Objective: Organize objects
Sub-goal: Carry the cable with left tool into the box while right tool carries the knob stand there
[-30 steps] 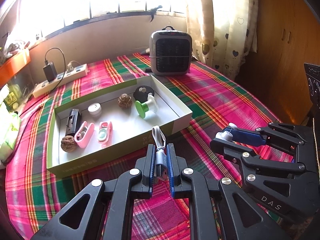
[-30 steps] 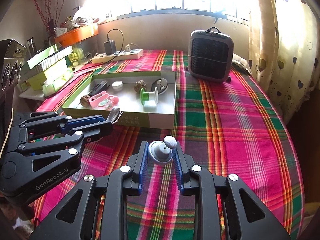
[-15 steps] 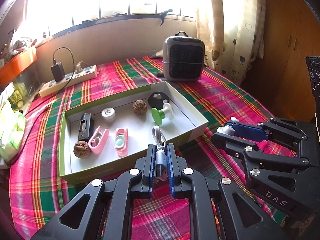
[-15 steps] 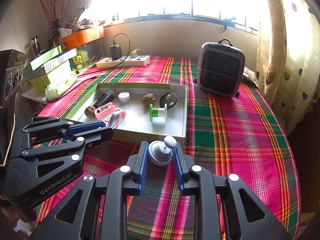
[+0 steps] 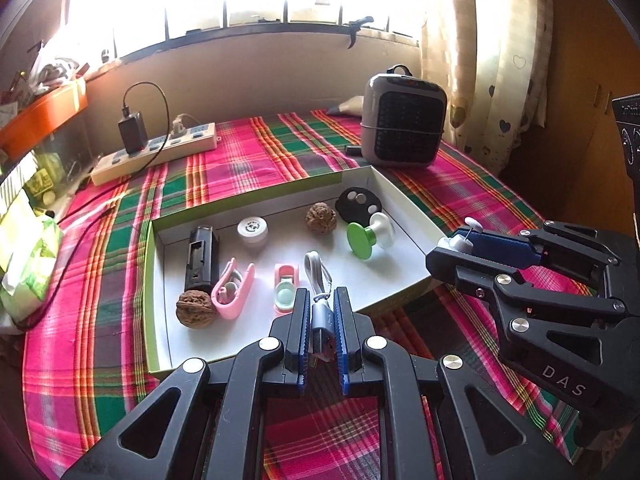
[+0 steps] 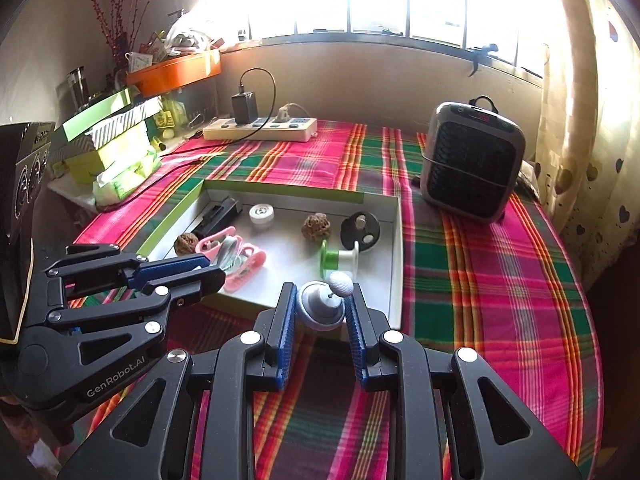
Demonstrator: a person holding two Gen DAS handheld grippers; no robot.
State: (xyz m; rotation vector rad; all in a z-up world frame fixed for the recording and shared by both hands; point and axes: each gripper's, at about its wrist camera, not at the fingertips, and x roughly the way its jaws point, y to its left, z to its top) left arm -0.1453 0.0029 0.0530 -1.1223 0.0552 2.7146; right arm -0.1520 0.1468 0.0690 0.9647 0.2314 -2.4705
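Most items already lay in the shallow box (image 5: 404, 204). My left gripper (image 5: 320, 312) was clamped on a short USB cable (image 5: 320, 316) over its near edge; my right gripper (image 6: 320, 308) pinched a grey knob (image 6: 320, 308), both undelivered.

Both claws have moved forward toward the shallow white box with green sides (image 5: 394, 194). One second ago the left claw (image 5: 322, 322), closed on the short grey USB cable (image 5: 320, 304), was before the box's near wall; now its tips are over the white floor, lower centre of frame. The right claw (image 6: 320, 308), holding the grey spinning top with white knob (image 6: 322, 306), has reached the near wall of the box.
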